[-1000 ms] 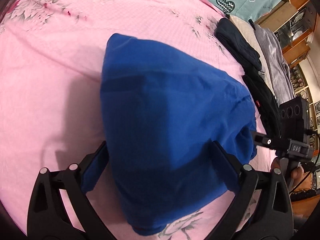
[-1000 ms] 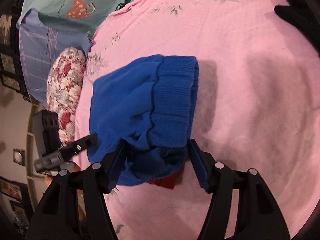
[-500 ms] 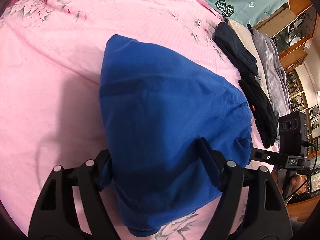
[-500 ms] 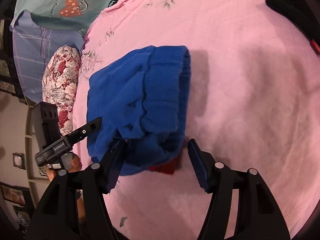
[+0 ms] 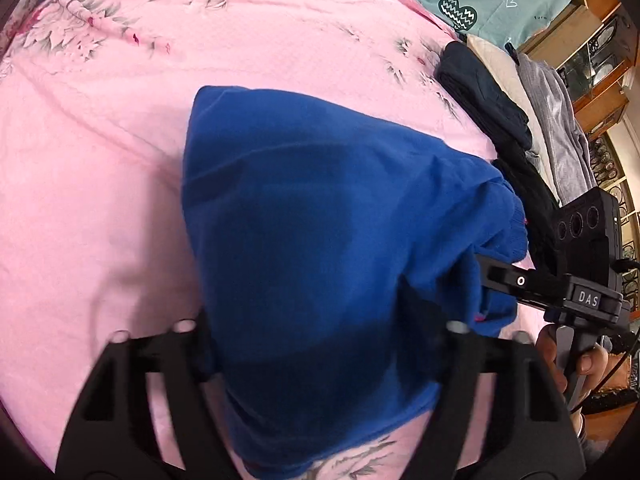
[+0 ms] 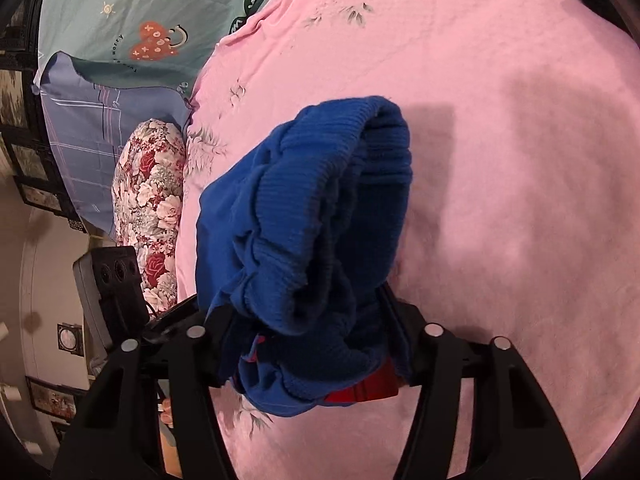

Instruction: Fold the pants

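On the pink bedsheet (image 5: 100,200), both grippers' fingers, angled downward, have just been closing onto the folded blue pants (image 5: 320,240).

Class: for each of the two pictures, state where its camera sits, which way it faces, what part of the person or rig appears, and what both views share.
Left wrist: on the left claw, looking down over the folded blue pants on the pink bedspread toward stacked dark clothes; its fingers flank the pants, and the other claw and hand show at right.
Right wrist: on the right claw, facing the pants' ribbed waistband and a floral pillow; its fingers squeeze the bundle.
Shared: pants, bedspread, and each sees the other claw.
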`<state>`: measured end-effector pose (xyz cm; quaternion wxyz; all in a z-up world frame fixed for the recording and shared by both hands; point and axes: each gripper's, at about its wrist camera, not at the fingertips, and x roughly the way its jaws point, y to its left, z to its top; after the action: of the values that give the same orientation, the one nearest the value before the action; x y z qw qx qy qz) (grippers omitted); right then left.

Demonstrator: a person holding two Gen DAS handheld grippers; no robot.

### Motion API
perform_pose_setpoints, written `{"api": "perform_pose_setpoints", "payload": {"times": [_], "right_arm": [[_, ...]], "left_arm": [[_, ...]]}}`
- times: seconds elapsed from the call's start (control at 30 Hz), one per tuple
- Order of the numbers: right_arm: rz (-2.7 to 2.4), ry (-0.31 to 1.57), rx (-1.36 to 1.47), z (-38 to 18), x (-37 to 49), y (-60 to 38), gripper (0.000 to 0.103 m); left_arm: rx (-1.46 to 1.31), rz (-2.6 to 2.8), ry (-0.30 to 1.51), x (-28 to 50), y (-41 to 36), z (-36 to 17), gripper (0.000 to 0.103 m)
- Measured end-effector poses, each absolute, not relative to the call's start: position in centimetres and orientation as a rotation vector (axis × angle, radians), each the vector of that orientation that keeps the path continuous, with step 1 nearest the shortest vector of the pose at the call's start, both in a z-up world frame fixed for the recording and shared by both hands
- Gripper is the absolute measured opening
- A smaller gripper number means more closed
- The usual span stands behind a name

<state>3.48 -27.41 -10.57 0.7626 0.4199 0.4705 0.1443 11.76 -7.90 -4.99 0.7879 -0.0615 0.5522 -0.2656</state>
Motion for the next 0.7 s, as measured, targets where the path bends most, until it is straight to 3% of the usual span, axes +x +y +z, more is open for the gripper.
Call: {"api": "perform_pose_setpoints", "payload": {"times": [0.07, 0.37, 0.47, 0.57, 0.7], "right_arm": [[0.295, 1.019, 0.884, -9.8, 3.2, -27.2, 0.048], [0.355, 0.695, 0.51, 3.9, 4.0, -23.3, 0.046], [0.38, 0.635, 0.431, 7.6, 7.4, -22.0, 0.046], [0.39, 0.729, 0.504, 6.1, 12.0, -21.9, 0.046], [0.39, 0.95, 0.66, -1.4, 15.8, -21.8, 0.046]], "left_arm": [[-0.14, -0.566, 1.155, 11.3, -7.4, -3.6, 0.039], [-0.13, -0.526, 0.853, 12.2, -4.7, 7.8, 0.038], [-0.159, -0.466, 0.834, 15.5, -3.4, 8.4, 0.038], [-0.19, -0.416, 0.947, 19.0, -2.1, 4.9, 0.038], [-0.216, -0.352, 1.07, 21.8, 0.0, -0.6, 0.039]]}}
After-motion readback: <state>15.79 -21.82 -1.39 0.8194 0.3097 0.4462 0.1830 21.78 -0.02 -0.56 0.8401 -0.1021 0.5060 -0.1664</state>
